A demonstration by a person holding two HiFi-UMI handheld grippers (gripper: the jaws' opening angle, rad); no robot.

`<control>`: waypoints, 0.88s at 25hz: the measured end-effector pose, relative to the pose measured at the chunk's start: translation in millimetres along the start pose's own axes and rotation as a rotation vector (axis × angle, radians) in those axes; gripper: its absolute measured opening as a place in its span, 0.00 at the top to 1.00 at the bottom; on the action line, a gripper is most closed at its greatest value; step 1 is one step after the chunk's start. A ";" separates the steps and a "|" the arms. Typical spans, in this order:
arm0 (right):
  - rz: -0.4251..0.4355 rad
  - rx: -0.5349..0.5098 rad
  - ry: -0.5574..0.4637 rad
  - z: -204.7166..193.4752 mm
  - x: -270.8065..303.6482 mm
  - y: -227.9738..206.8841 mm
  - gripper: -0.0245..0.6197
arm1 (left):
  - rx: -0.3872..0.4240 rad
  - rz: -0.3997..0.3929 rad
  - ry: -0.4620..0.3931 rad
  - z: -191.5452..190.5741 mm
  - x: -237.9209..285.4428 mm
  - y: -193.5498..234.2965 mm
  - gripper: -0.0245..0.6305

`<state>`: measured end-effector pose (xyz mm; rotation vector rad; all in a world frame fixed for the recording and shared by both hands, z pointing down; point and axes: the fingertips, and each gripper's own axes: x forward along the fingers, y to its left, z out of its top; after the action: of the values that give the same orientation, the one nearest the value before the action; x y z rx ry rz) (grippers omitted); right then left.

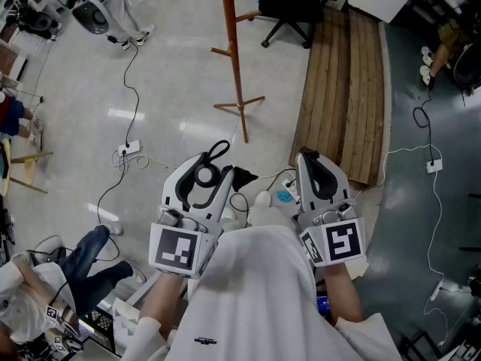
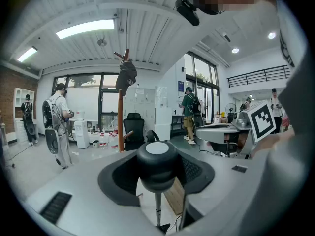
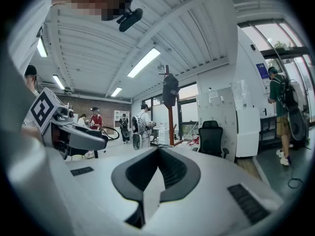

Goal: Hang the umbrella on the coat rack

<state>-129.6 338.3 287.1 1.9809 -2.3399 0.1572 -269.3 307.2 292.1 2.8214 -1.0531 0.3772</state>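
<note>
My left gripper (image 1: 200,177) is shut on the umbrella's round black handle (image 2: 158,164). The thin shaft (image 2: 158,211) hangs down below the jaws, and the black wrist strap (image 1: 219,152) loops out past the fingertips. The brown wooden coat rack (image 1: 234,47) stands on the floor ahead of both grippers. In the left gripper view the coat rack (image 2: 120,114) is left of centre, with a dark cap (image 2: 126,73) on top. My right gripper (image 1: 319,176) is level beside the left one, shut with nothing in it. From it the coat rack (image 3: 171,119) shows straight ahead.
Wooden planks (image 1: 342,89) lie on the floor right of the rack, with a black office chair (image 1: 289,6) behind. Cables and a power strip (image 1: 129,148) trail across the floor at the left. A person (image 1: 86,265) sits low at the bottom left. Other people stand farther off.
</note>
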 end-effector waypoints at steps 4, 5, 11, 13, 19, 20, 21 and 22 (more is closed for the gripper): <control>-0.027 0.011 0.015 -4.6 -6.9 -1.0 0.95 | -0.003 -0.007 -0.014 7.8 1.2 -5.7 0.65; -0.033 0.012 0.017 -5.2 -8.4 -0.2 0.95 | 0.002 -0.009 -0.014 7.9 1.4 -5.2 0.65; -0.114 0.110 0.039 -17.0 -20.6 -9.8 0.95 | 0.012 -0.047 -0.010 6.6 6.9 -2.4 0.65; -0.138 0.161 0.032 -21.7 -25.8 -13.2 0.95 | 0.010 -0.060 -0.011 6.2 8.9 -2.3 0.65; -0.177 0.148 0.053 -37.2 -33.8 -38.9 0.95 | 0.004 -0.089 0.028 -5.5 30.5 -13.8 0.65; -0.175 0.145 0.052 -40.0 -33.7 -47.8 0.95 | 0.008 -0.087 0.036 -8.5 37.6 -16.8 0.65; -0.172 0.145 0.051 -42.1 -32.3 -56.6 0.95 | 0.015 -0.082 0.040 -10.4 44.8 -18.4 0.65; -0.168 0.151 0.051 -43.6 -30.7 -63.9 0.95 | 0.022 -0.077 0.043 -11.6 50.7 -19.2 0.65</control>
<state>-62.0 363.3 328.7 2.2020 -2.1781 0.3788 -222.0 291.9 316.6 2.8488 -0.9349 0.4427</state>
